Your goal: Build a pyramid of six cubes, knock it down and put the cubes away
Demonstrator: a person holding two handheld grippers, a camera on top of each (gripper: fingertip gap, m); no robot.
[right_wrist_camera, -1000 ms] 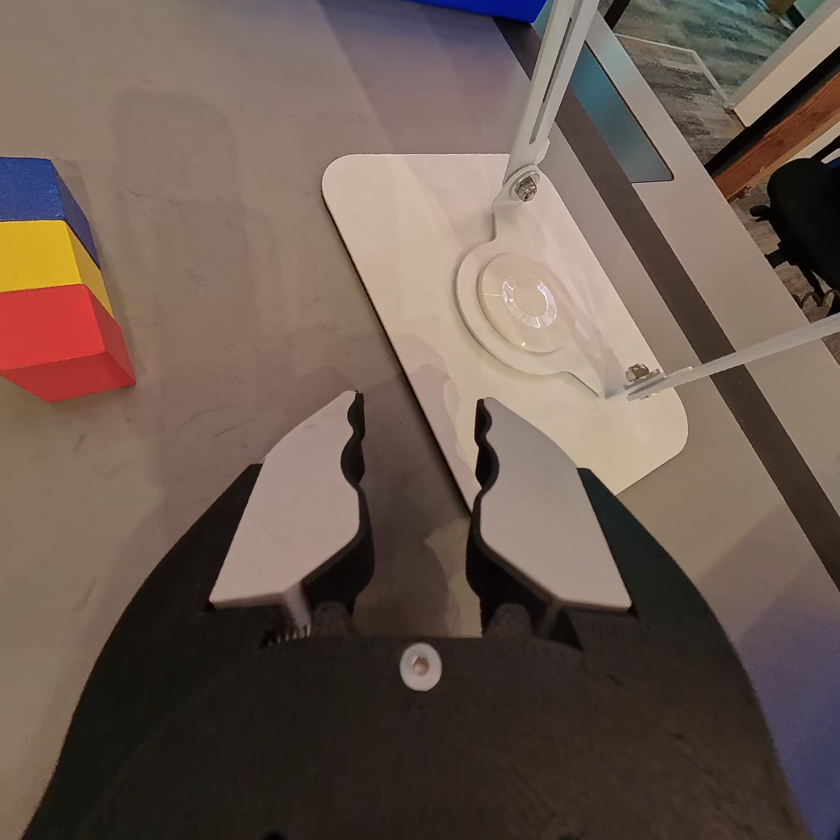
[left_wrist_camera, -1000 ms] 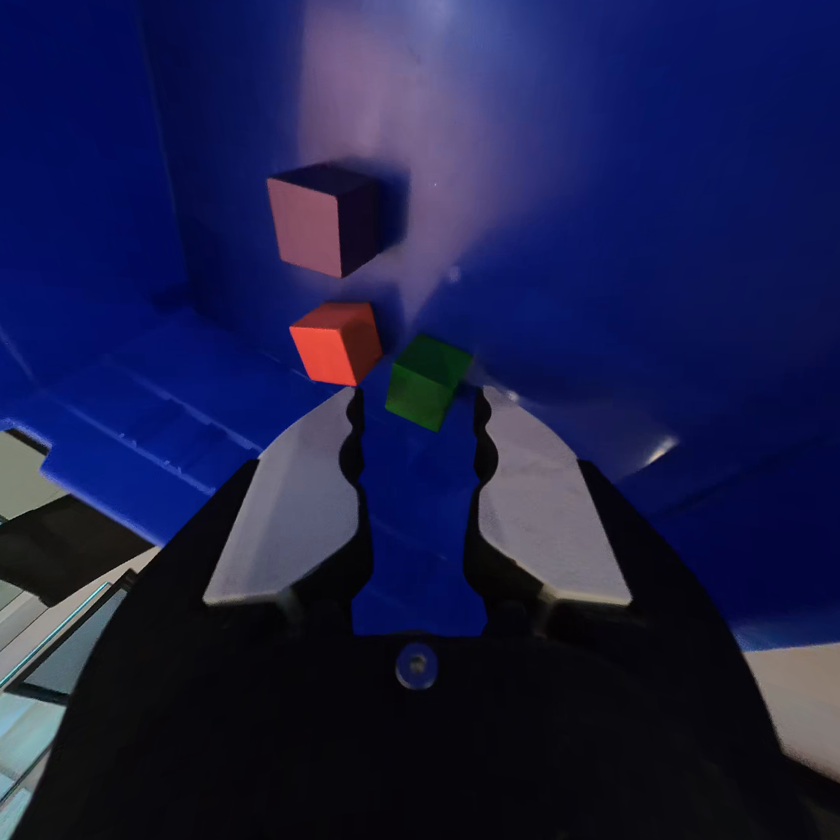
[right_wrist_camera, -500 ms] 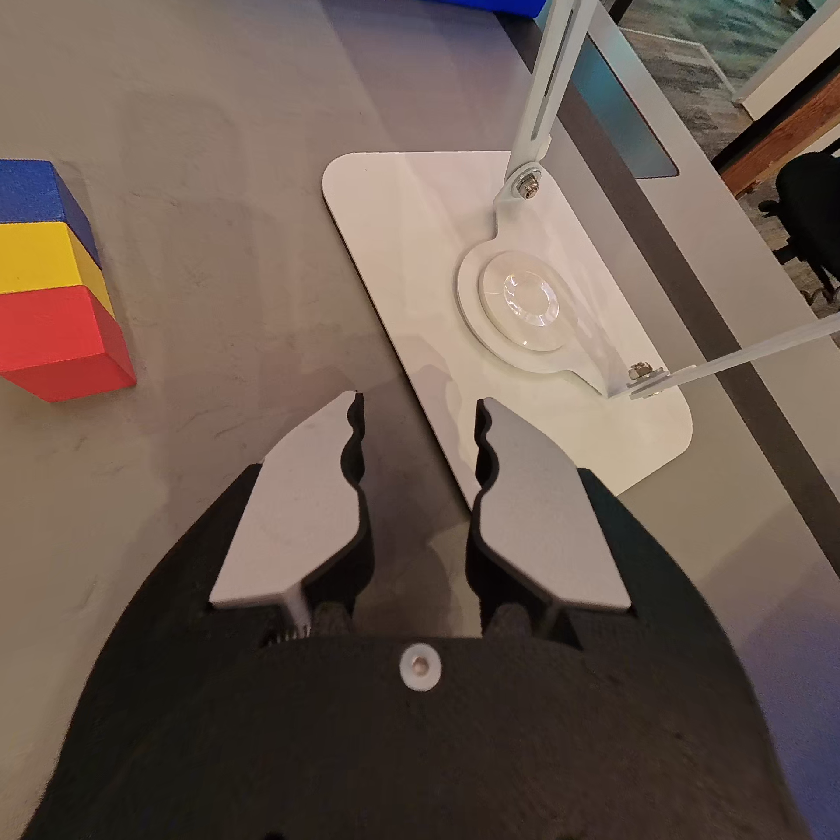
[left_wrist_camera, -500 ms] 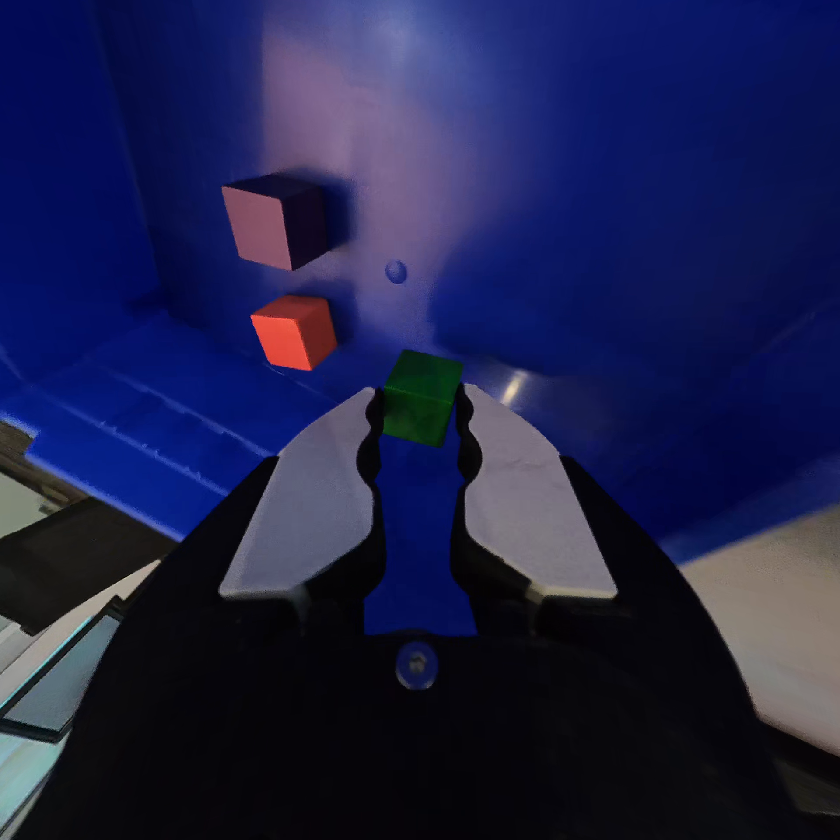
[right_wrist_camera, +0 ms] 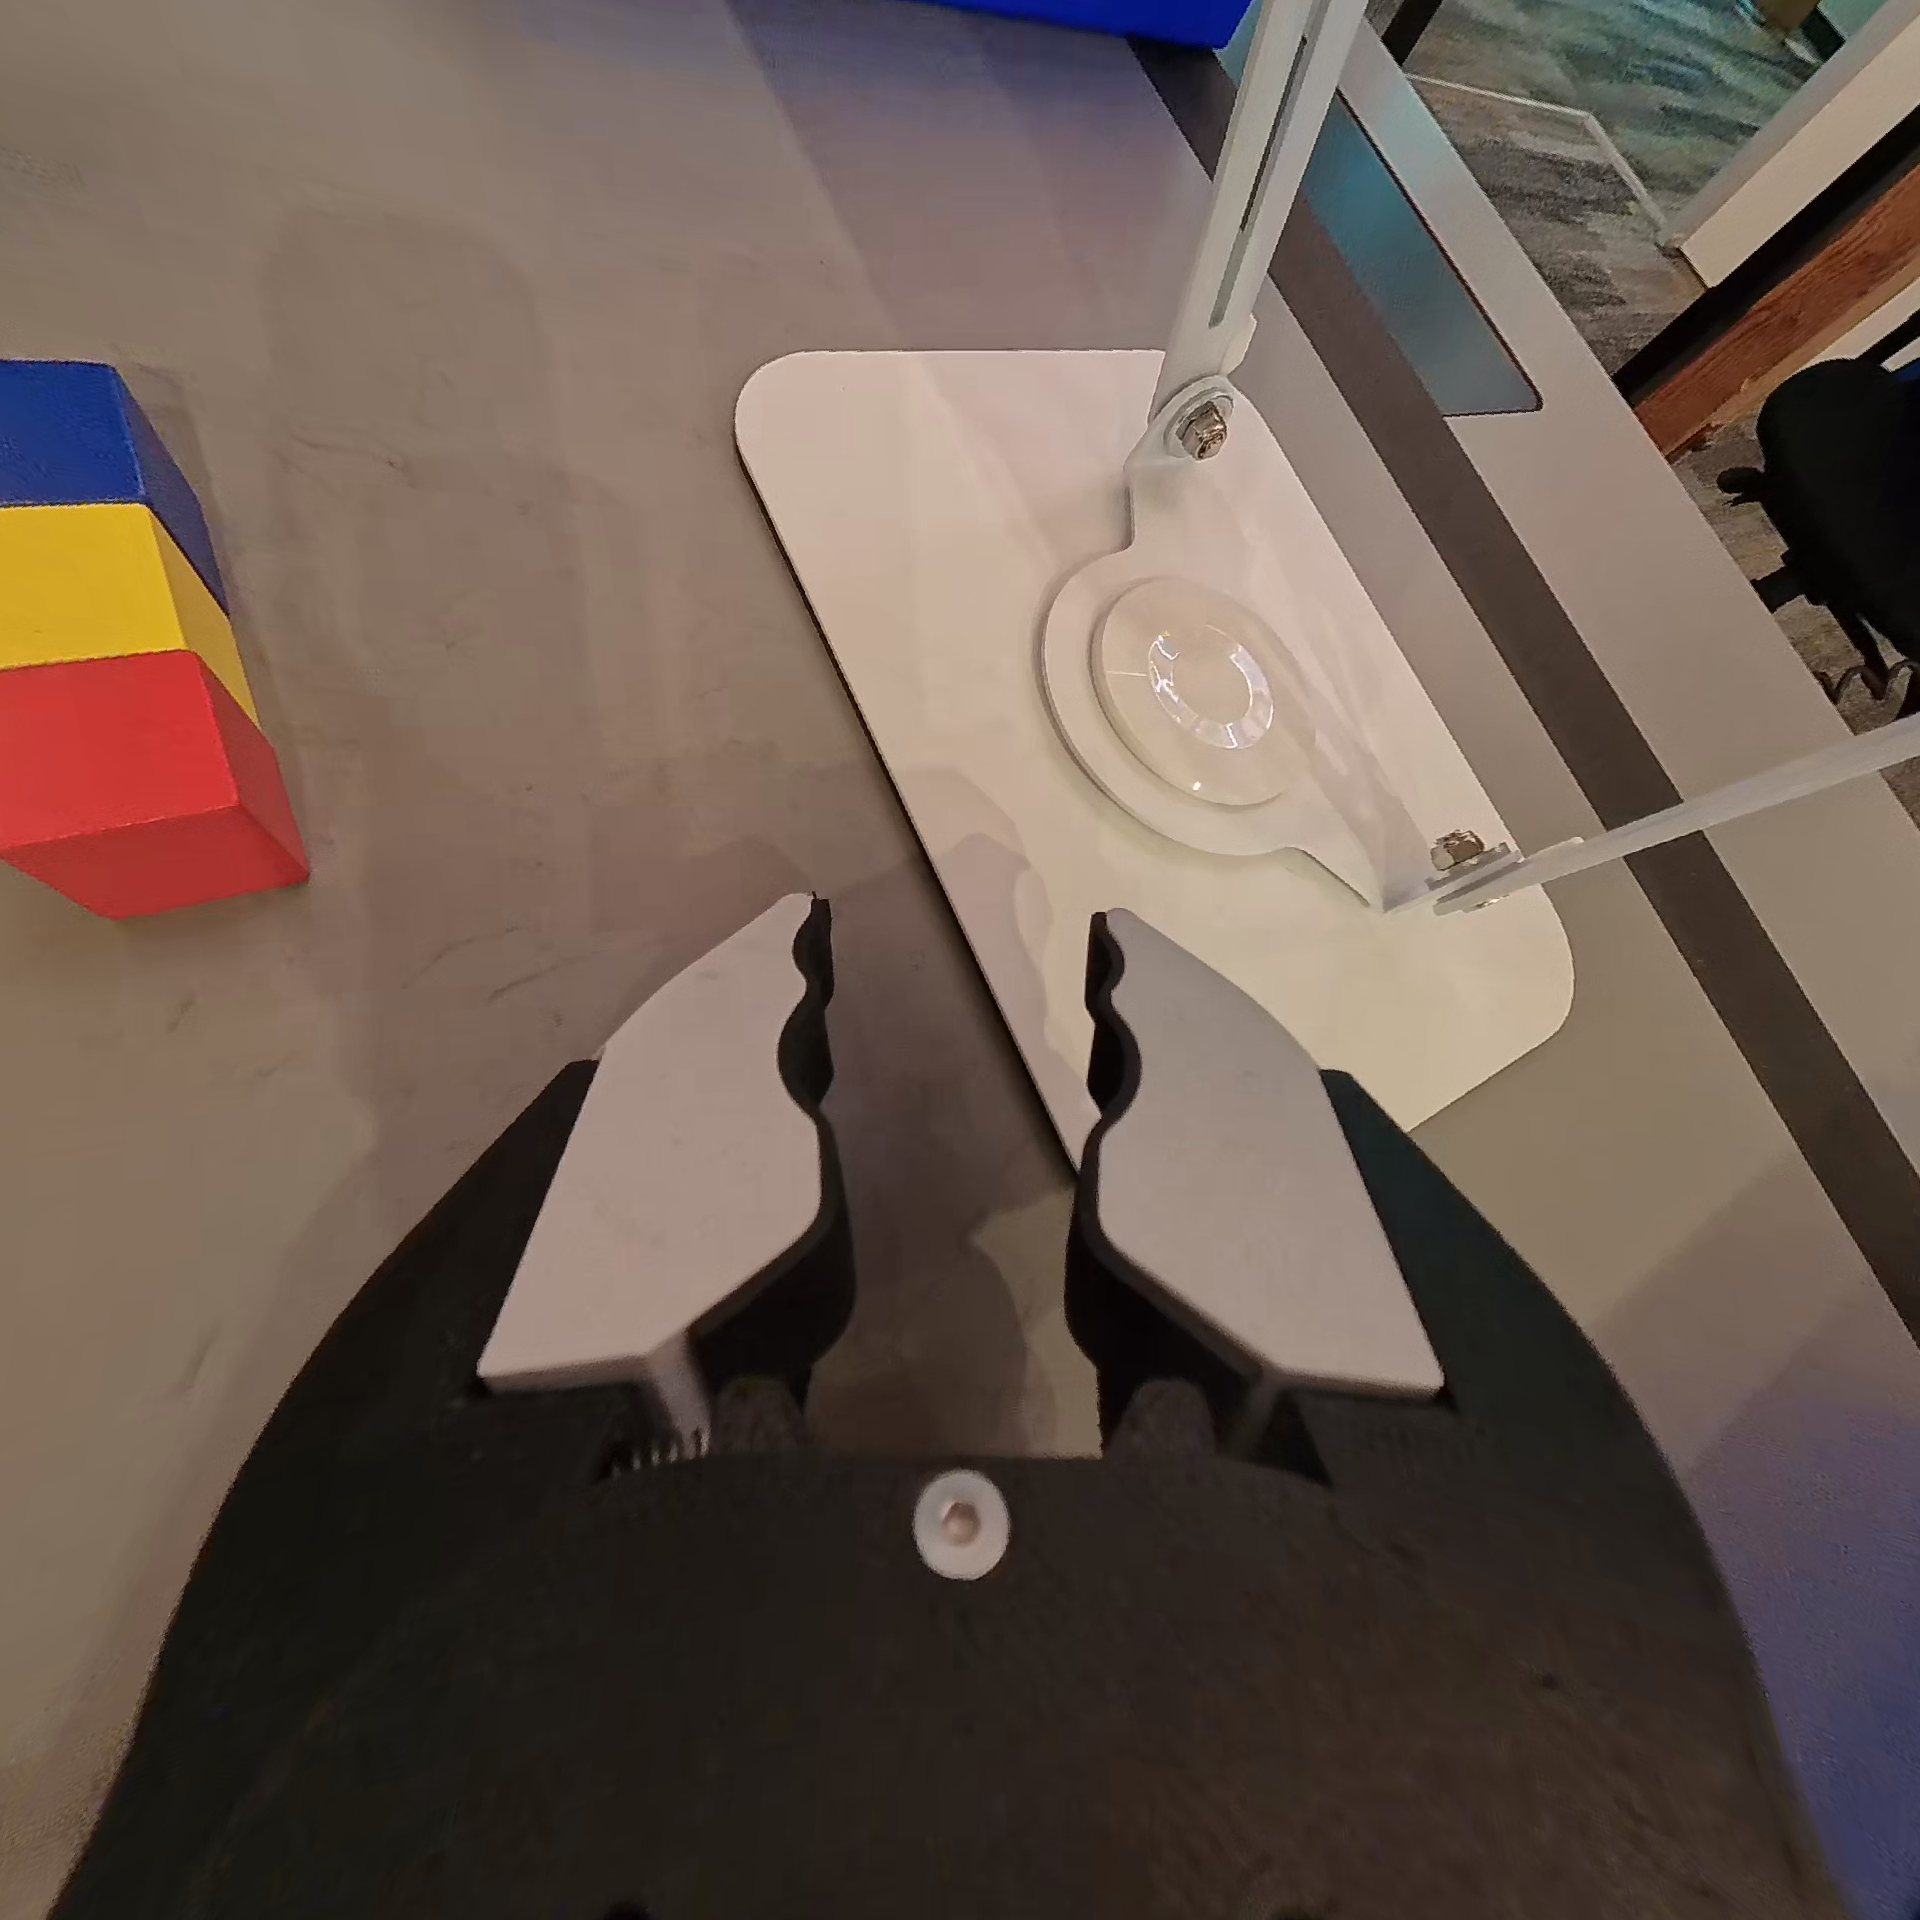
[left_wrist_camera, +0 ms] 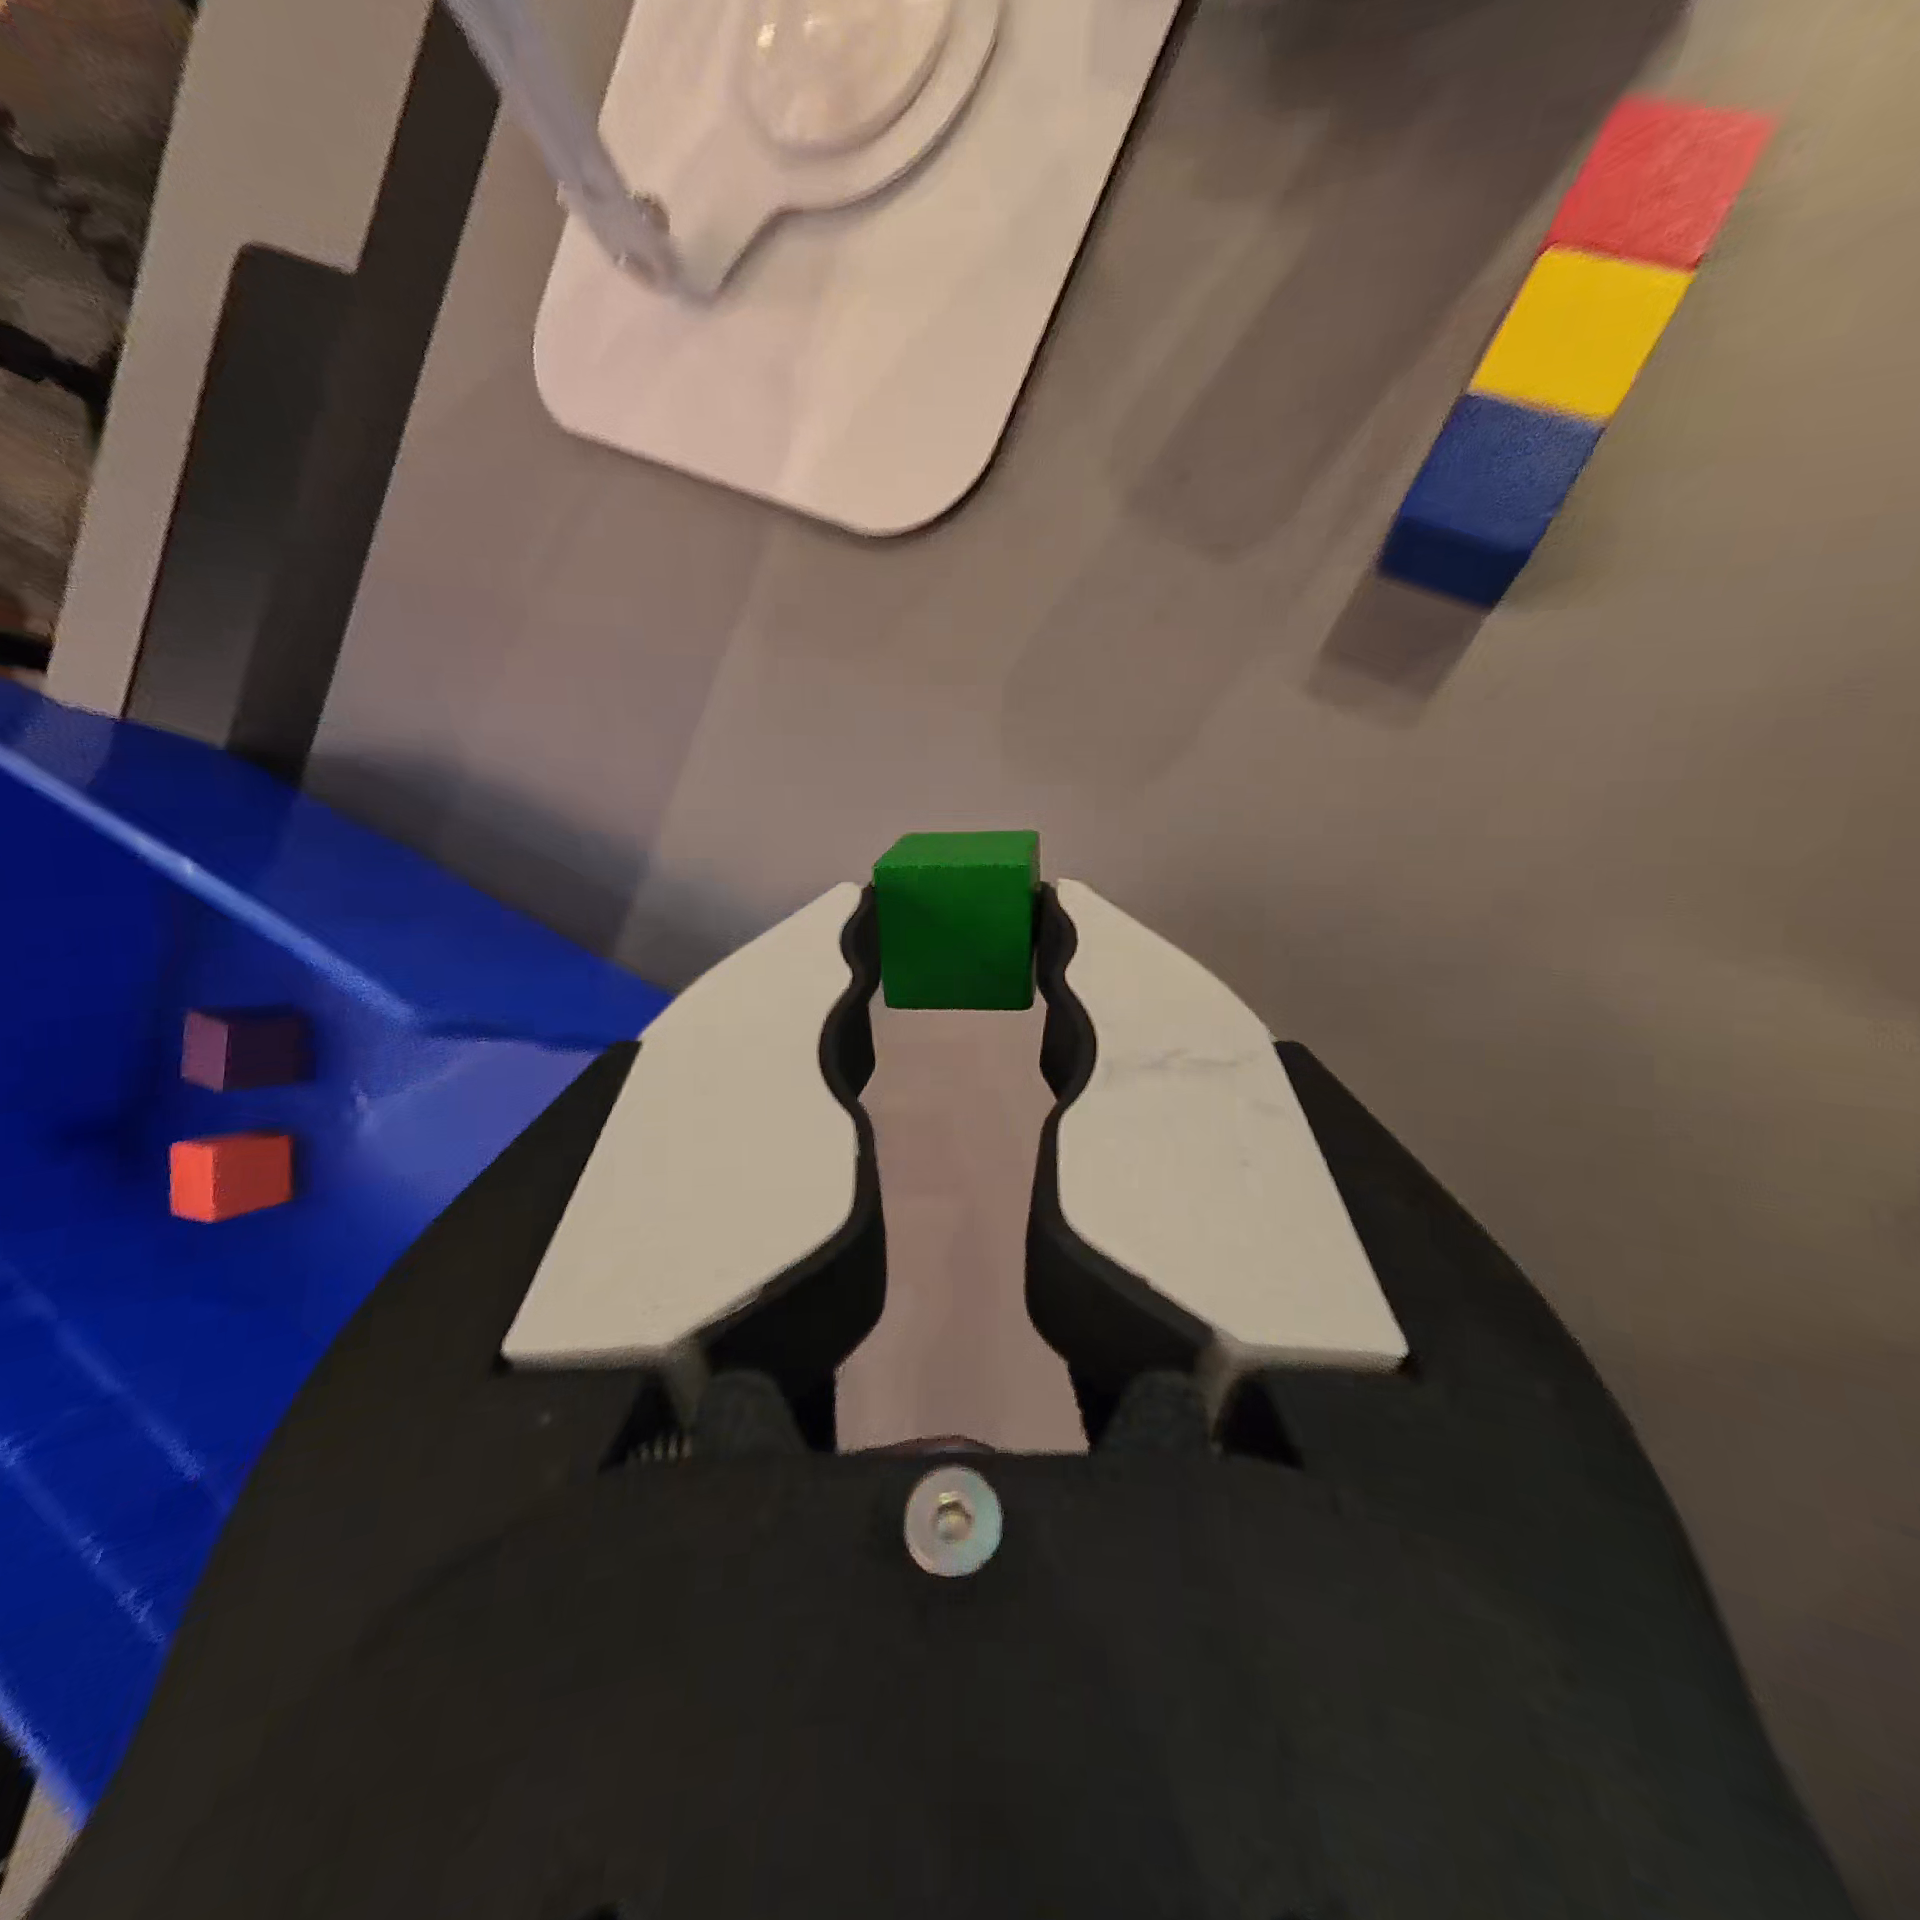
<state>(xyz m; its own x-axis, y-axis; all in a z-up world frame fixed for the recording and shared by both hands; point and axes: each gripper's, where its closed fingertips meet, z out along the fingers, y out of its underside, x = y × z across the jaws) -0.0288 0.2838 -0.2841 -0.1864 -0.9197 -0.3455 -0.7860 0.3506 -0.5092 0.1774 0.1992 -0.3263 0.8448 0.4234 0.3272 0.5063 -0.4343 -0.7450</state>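
Left hand-held gripper [left_wrist_camera: 956,914] clamps green cube [left_wrist_camera: 956,925] | right hand-held gripper [right_wrist_camera: 956,925] spread, bare

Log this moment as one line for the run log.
left claw: shut on green cube | right claw: open, bare | table: red, yellow, blue cubes in row | blue bin: purple, orange cubes

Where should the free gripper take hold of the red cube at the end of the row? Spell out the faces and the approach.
Grip the red cube from above. Its inner face butts against the yellow cube, so the pads can't go on that pair of faces. Put them on the two long-side faces of the row, which stand clear on the grey table. The right gripper is open and holds nothing.
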